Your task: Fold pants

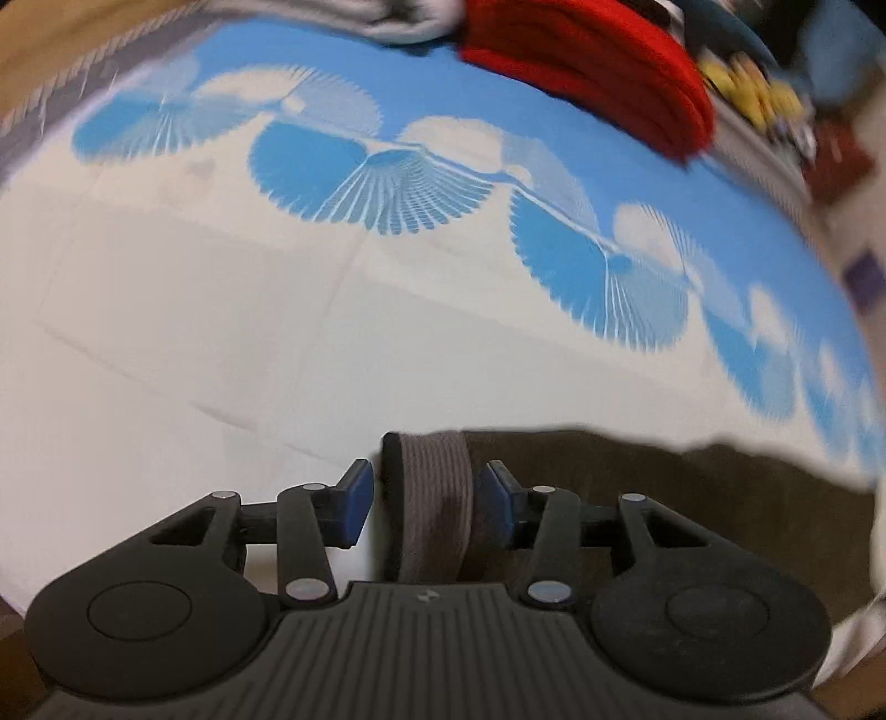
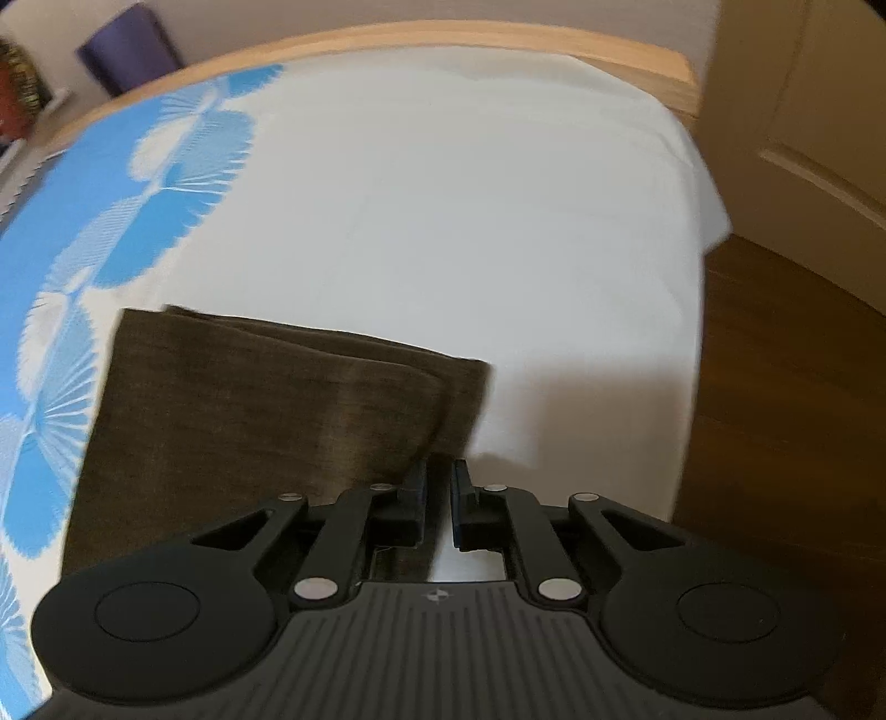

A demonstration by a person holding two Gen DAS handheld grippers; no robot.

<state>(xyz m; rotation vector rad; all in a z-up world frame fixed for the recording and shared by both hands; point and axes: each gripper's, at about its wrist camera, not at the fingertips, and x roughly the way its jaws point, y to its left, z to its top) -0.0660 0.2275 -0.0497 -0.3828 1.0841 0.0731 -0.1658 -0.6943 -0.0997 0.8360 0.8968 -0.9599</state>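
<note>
Dark olive-brown pants [image 2: 266, 410] lie folded on a bed sheet [image 2: 443, 194] that is white with a band of blue fans. In the left wrist view their ribbed grey-brown waistband [image 1: 437, 476] stands between the blue pads of my left gripper [image 1: 426, 493]. Its jaws are open, with a gap beside the left pad. The rest of the pants [image 1: 692, 498] spreads to the right. In the right wrist view my right gripper [image 2: 439, 487] sits at the pants' near right edge. Its jaws are nearly together, with a strip of the fabric pinched between them.
A folded red garment [image 1: 598, 72] and grey-white clothes [image 1: 398, 22] lie at the far side of the bed. A wooden bed frame [image 2: 498, 39] runs along the far edge. Dark wood floor [image 2: 775, 387] and a door [image 2: 803, 111] are to the right.
</note>
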